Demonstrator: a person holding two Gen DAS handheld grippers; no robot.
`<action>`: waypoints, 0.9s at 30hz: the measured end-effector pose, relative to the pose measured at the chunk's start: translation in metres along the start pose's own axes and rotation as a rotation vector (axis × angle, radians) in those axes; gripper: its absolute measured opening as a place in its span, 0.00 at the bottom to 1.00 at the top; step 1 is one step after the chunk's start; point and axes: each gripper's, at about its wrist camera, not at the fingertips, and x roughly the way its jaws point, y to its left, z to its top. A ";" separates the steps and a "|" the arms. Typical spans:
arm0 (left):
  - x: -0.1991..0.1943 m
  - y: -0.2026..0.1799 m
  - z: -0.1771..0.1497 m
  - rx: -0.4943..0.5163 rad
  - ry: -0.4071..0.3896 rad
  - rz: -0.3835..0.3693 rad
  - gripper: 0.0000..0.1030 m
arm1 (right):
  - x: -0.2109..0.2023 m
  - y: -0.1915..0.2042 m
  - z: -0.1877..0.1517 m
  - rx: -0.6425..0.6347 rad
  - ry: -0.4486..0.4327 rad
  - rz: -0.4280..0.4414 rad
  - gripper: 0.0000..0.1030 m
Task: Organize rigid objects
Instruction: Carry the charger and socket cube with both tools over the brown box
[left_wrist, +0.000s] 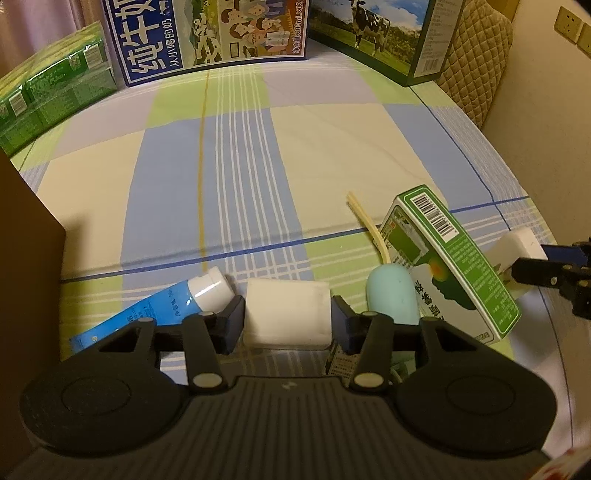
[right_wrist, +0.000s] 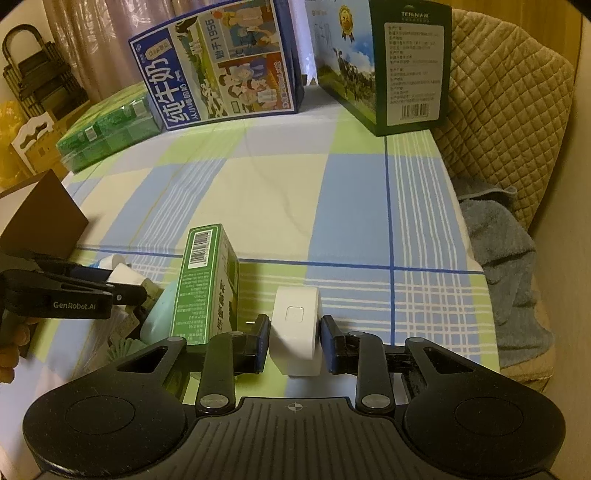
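Claw on my right (right_wrist: 295, 338) is pinching the white plug adapter (right_wrist: 295, 326), broad faces against the pads, beside the green carton (right_wrist: 205, 291) on the checked tabletop (right_wrist: 351, 206); I'd lift straight, clear of that leaning carton. My left claw (left_wrist: 288, 319) brackets a white block (left_wrist: 288, 314), jaws part-spread; contact unclear. The adapter stands on edge, long axis running away from me.

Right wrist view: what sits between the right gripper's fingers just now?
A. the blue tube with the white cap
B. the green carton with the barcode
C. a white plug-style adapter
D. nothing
C: the right gripper has its pads closed on both sides of the white adapter; the green carton stands just beside it, outside the fingers.
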 end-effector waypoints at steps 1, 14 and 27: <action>-0.001 0.000 0.000 -0.003 0.001 0.001 0.43 | -0.001 0.000 0.000 0.002 -0.002 0.000 0.24; -0.045 0.007 -0.008 -0.045 -0.040 0.008 0.43 | -0.033 0.003 -0.002 0.015 -0.035 -0.006 0.23; -0.106 0.022 -0.023 -0.087 -0.108 0.010 0.43 | -0.073 0.035 -0.002 -0.025 -0.082 0.043 0.24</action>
